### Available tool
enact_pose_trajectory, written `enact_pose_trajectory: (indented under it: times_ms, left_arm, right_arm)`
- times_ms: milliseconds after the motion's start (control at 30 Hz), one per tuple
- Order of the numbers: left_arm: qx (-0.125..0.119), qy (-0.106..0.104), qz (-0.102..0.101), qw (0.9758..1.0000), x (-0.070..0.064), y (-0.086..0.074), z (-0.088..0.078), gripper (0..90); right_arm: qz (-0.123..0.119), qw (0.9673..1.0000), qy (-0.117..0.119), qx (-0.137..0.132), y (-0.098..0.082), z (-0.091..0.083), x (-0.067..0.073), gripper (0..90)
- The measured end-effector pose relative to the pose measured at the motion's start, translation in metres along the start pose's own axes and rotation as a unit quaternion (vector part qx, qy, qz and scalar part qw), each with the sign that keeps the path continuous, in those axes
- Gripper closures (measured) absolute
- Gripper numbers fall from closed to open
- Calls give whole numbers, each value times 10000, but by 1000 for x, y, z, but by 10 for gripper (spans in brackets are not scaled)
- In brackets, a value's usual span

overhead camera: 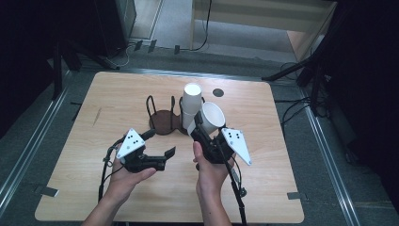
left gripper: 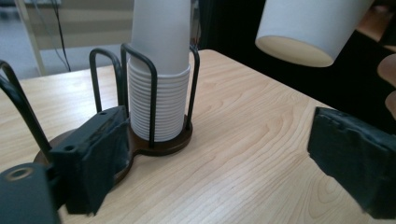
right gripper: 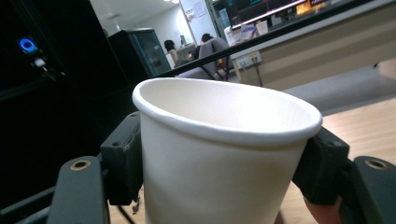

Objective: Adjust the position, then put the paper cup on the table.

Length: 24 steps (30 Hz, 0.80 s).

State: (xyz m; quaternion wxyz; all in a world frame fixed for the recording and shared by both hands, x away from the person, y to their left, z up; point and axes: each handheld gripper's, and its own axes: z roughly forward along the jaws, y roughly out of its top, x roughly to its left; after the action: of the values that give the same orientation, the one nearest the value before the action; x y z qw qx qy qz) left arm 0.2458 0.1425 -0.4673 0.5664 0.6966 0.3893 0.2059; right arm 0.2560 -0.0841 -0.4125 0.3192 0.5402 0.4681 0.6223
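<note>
- Right hand-held gripper (overhead camera: 201, 126): we log its jaws pinching a single white paper cup (overhead camera: 212, 117) by the side wall, lifted off the worktop (overhead camera: 263, 179), mouth tipped up and to the far right.
- Cup stack (overhead camera: 190, 106): upright in the right bay of the wire cup holder (overhead camera: 164, 120), just left of and beyond the held cup.
- Left hand-held gripper (overhead camera: 160, 141): jaws spread, nothing between them, near left of the holder; we judge it the farther one from the stack.
</note>
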Motion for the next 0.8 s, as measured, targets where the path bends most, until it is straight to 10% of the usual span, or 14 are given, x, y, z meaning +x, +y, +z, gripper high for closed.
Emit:
enact_pose_trajectory:
  times_ms: [800]
  left_arm:
    - [172, 234, -333, 9990, 27, -6, -19, 0]
  right_arm:
    - [-1089, 9938, -73, -228, 20, 6, -29, 287]
